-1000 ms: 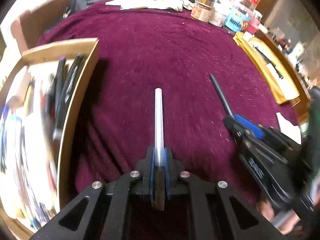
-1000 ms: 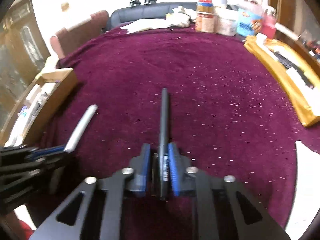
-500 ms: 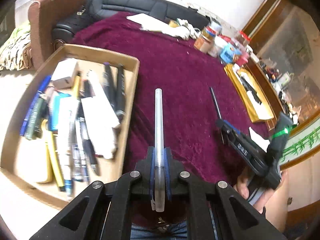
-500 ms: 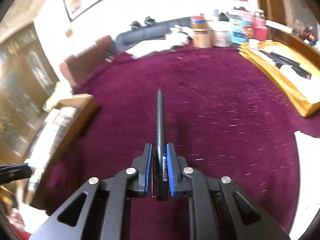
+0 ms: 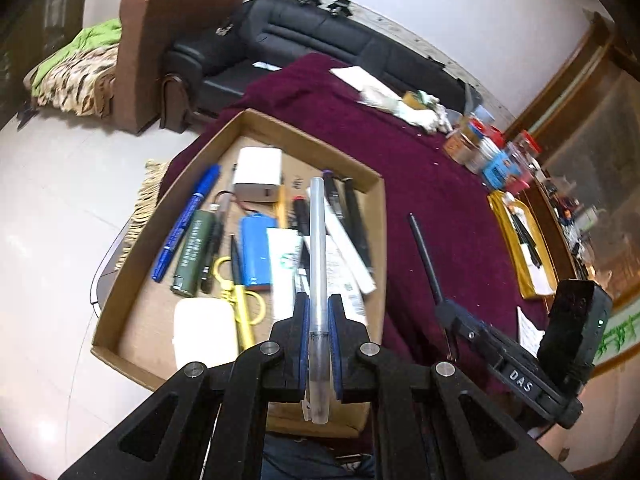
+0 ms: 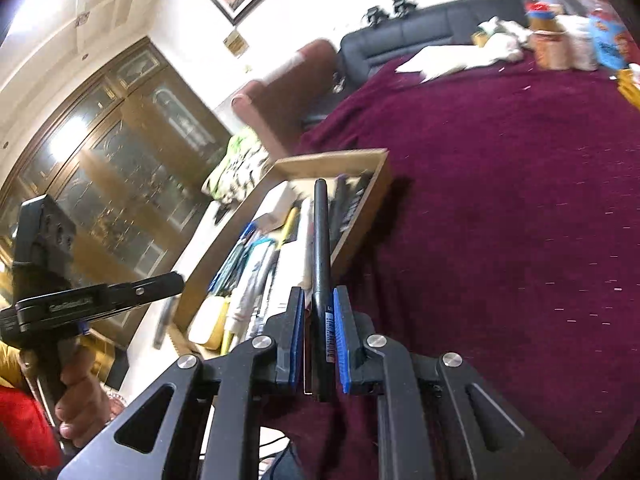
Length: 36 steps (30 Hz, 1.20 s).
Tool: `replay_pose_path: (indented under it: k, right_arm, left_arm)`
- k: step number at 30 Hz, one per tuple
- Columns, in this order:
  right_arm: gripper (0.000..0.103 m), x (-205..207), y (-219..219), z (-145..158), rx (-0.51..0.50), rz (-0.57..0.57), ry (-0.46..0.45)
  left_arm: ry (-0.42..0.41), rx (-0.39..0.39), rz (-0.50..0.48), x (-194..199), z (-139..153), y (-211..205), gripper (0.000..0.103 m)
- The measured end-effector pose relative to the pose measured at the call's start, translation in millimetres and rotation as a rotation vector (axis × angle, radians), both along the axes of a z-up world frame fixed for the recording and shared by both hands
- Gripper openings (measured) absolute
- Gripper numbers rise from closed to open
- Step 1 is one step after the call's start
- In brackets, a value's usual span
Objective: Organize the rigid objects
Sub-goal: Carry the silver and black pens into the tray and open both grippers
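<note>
Left gripper (image 5: 318,344) clamped on a clear pen (image 5: 318,264), blue pads pressed against the barrel on both sides, pen running straight out toward 12 o'clock over the cardboard tray (image 5: 382,216). Right gripper (image 6: 320,340) likewise closed on a black pen (image 6: 321,248), pads tight on the barrel near its printed label, tip aimed at 12 o'clock above the tray's near corner. In the left wrist view, the same right gripper seen at 4 o'clock, black pen jutting up toward 12 o'clock over the maroon cloth (image 5: 440,184), just right of the tray's edge. Tray set at the left edge of the cloth-covered table, crowded: blue marker (image 5: 186,222) along the 10 o'clock side, dark green tube (image 5: 192,258) just beside it, blue battery pack (image 5: 258,254) in the middle, white box (image 5: 258,178) at the far end, yellow-handled scissors (image 5: 240,300) and a white case (image 5: 204,332) toward the near end, several dark pens (image 5: 356,224) and white packets along the right wall. In the right wrist view, left gripper seen at 9 o'clock, gripped by a hand (image 6: 78,396). Farther off at 2 o'clock, jars and tins (image 5: 480,148) at the table's far edge, and a yellow tray (image 5: 516,248) at 3 o'clock holding more items.
</note>
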State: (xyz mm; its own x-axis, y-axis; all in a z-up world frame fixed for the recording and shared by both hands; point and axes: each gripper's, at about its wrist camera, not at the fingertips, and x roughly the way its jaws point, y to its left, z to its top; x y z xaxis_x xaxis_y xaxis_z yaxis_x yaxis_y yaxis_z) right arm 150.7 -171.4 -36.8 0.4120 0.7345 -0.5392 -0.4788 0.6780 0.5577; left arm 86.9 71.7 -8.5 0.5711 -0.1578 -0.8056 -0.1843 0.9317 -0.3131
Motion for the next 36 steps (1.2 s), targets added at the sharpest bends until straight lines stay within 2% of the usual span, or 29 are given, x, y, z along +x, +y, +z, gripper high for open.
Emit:
replay_pose_path:
  k: [9,13,15,18,20,21,22,23,24,25,26,30,34,36]
  right_arm:
    - [0.014,19.5,69.3,0.8,-0.083,0.063,0.03]
    - [0.014,27.5,99.3,-5.8,-0.165,0.059,0.028]
    - [0.014,30.6,105.1,-10.2,-0.187,0.057,0.035]
    - [0.014,26.6,110.7,-9.1,-0.215,0.044,-0.002]
    - [0.016,23.4,111.2,-9.0,-0.225,0.033,-0.01]
    - [0.024,22.2,109.8,-8.6,-0.223,0.032,-0.011]
    - [0.034,19.5,108.5,-8.0,-0.215,0.035,-0.012]
    - [0.037,15.5,105.9,-6.8,-0.201,0.033,-0.013]
    - [0.041,15.2,103.8,-5.6,-0.189,0.03,-0.016]
    - [0.041,11.8,99.3,-3.7,-0.177,0.028,-0.023]
    - [0.041,7.4,95.5,-2.2,-0.17,0.027,-0.028]
    - [0.046,-13.7,77.5,5.4,-0.153,0.001,-0.058]
    - [0.052,-30.4,68.1,12.9,-0.178,-0.03,-0.098]
    - [0.052,-34.7,65.3,13.2,-0.174,-0.032,-0.092]
  left_arm:
    - [0.065,0.036,0.035,27.0,-34.1,21.3,0.008]
    - [0.084,0.055,0.044,36.6,-43.3,30.2,0.008]
    - [0.094,0.061,0.049,39.2,-48.1,33.0,0.008]
    - [0.093,0.099,0.058,39.8,-54.1,33.6,0.009]
    - [0.074,0.115,0.069,38.0,-55.0,32.2,0.01]
    - [0.067,0.132,0.073,36.4,-55.1,30.7,0.012]
    - [0.063,0.146,0.075,35.3,-54.7,29.3,0.022]
    - [0.057,0.156,0.08,33.2,-54.5,28.1,0.04]
    - [0.04,0.169,0.088,28.9,-53.0,26.2,0.049]
    - [0.02,0.187,0.095,24.5,-50.5,24.0,0.062]
    - [-0.003,0.214,0.104,19.0,-47.0,20.8,0.069]
    - [-0.043,0.274,0.124,5.9,-37.2,9.4,0.077]
    - [-0.066,0.353,0.125,-4.8,-28.0,-3.9,0.086]
    - [-0.065,0.375,0.112,-8.9,-24.6,-9.6,0.086]
